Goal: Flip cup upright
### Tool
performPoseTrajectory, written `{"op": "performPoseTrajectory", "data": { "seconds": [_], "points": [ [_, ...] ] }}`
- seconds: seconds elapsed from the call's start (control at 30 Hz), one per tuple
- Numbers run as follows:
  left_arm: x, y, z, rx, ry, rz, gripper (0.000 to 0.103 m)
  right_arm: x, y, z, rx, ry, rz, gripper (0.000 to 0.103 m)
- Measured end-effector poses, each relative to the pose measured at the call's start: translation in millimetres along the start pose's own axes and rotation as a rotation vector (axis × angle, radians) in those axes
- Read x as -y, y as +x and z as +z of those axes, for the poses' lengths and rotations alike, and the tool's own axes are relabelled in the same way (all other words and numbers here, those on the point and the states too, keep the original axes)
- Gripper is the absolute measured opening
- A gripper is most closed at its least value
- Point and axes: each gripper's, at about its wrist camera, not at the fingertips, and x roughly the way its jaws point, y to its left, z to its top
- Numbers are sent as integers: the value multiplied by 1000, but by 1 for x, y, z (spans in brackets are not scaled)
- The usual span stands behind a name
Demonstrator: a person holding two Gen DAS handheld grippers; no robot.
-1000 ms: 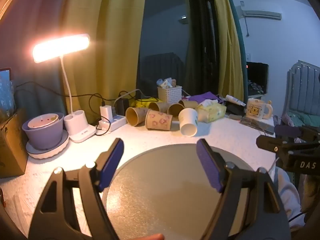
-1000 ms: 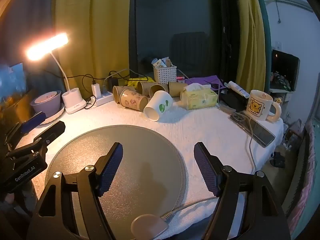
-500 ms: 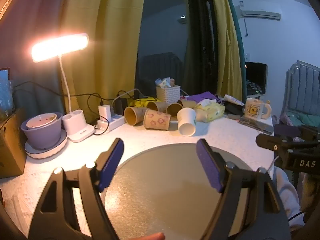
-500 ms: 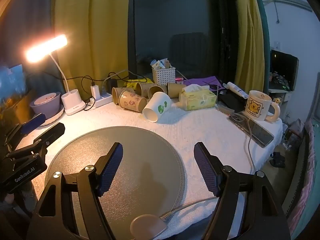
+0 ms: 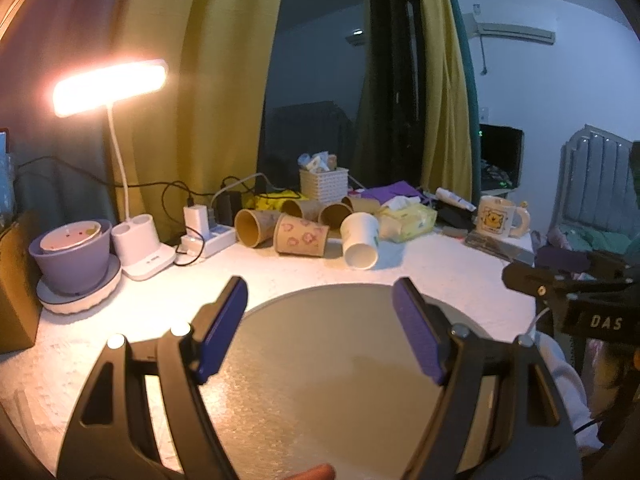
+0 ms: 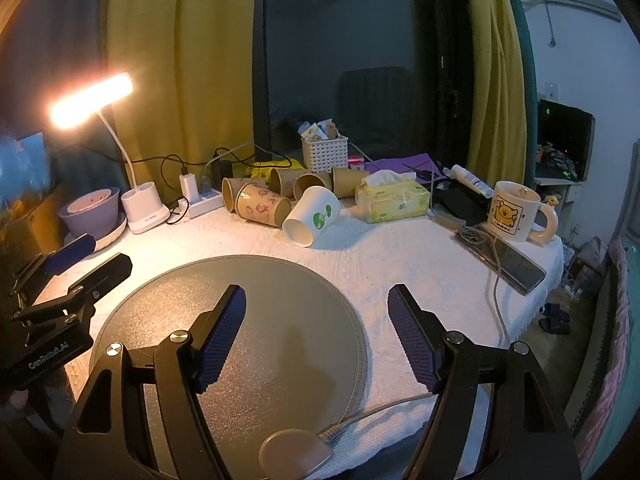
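Note:
A white paper cup with a green print [image 6: 312,216] lies on its side beyond the round grey mat [image 6: 256,300], mouth toward me; it also shows in the left wrist view [image 5: 360,240]. Beside it lies a brown cup with pink prints [image 6: 262,210] [image 5: 300,236], with several plain brown cups [image 5: 254,227] behind. My left gripper [image 5: 320,324] is open and empty above the mat [image 5: 320,380]. My right gripper [image 6: 316,328] is open and empty above the mat, well short of the cups. The left gripper appears at the left of the right wrist view [image 6: 68,280].
A lit desk lamp [image 6: 144,208], a purple bowl [image 6: 94,212], a power strip [image 6: 200,200], a white basket [image 6: 324,154], a tissue pack [image 6: 392,198], a bear mug [image 6: 516,216] and a phone [image 6: 504,260] ring the table. The table edge drops off at right.
Both grippers have drifted slightly; the scene sits a touch lower and nearer in the views. Both stay open and empty. The cups have not moved.

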Motion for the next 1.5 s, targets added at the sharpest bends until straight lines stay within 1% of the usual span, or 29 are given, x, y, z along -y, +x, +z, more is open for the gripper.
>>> {"op": "performPoseTrajectory", "data": {
  "seconds": [0.1,0.37,0.57,0.73,1.0,1.17,1.33,1.5],
  "points": [
    [-3,-3,1,17,-14,-14,76,0,0,0,1,0,0,77],
    [-5,-3,3,11,-6,-11,76,0,-2,2,10,5,-4,77],
    [-2,-2,1,9,2,-27,76,-1,-4,2,23,6,-1,77],
    [-1,-1,1,10,-2,-14,76,-1,-4,2,30,6,-3,77],
    [-1,-1,1,7,-3,-14,76,-2,-5,2,37,5,1,77],
    [-2,4,1,-16,-11,-14,76,-2,-3,1,36,3,9,77],
    [-2,14,6,-51,-13,0,76,-2,7,4,26,-7,41,77],
    [1,26,12,-81,3,20,76,4,17,12,45,-12,26,77]
  ]
}}
